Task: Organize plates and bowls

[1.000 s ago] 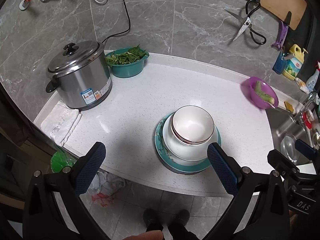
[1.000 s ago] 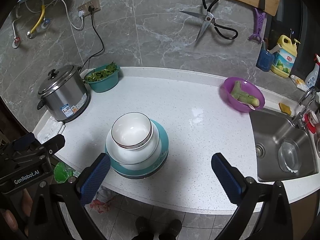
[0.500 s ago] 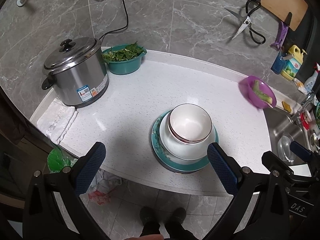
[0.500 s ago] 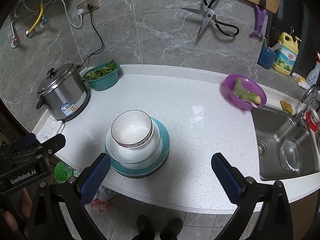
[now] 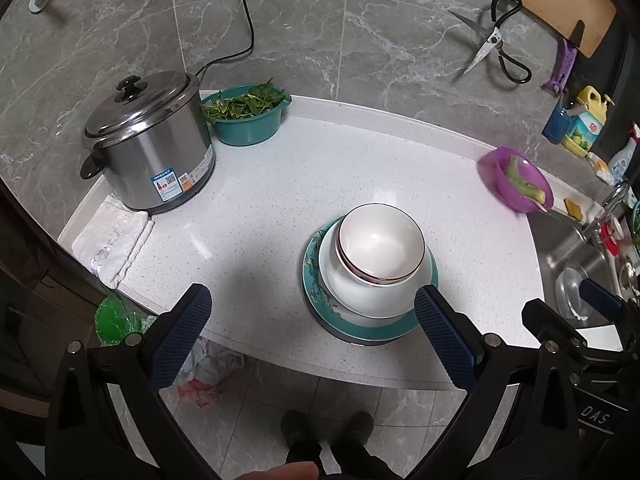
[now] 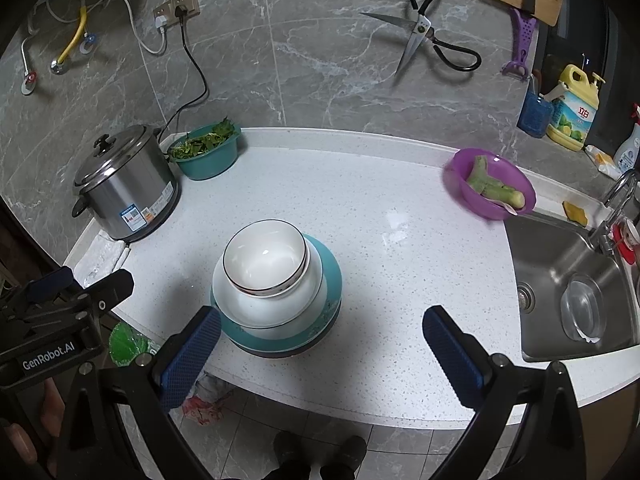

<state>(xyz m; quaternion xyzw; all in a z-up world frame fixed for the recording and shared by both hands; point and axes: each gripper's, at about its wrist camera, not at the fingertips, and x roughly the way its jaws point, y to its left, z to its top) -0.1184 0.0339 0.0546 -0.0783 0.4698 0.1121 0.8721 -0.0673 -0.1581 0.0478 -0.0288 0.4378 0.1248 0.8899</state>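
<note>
A stack stands near the counter's front edge: a teal plate (image 5: 360, 328) at the bottom, a white bowl (image 5: 360, 292) on it, and a smaller white bowl with a dark rim (image 5: 380, 240) on top. The stack also shows in the right wrist view (image 6: 276, 292). My left gripper (image 5: 308, 336) is open and empty, held above and in front of the stack. My right gripper (image 6: 320, 356) is open and empty, just in front of the stack and to its right.
A steel rice cooker (image 5: 148, 148) and a teal basin of greens (image 5: 246, 114) stand at the back left. A folded cloth (image 5: 112, 236) lies at the left edge. A purple bowl with a vegetable (image 6: 490, 184) sits beside the sink (image 6: 568, 280). Scissors (image 6: 428, 38) hang on the wall.
Both grippers have drawn back and up a little from the counter. The stack has not moved and both grippers stay open.
</note>
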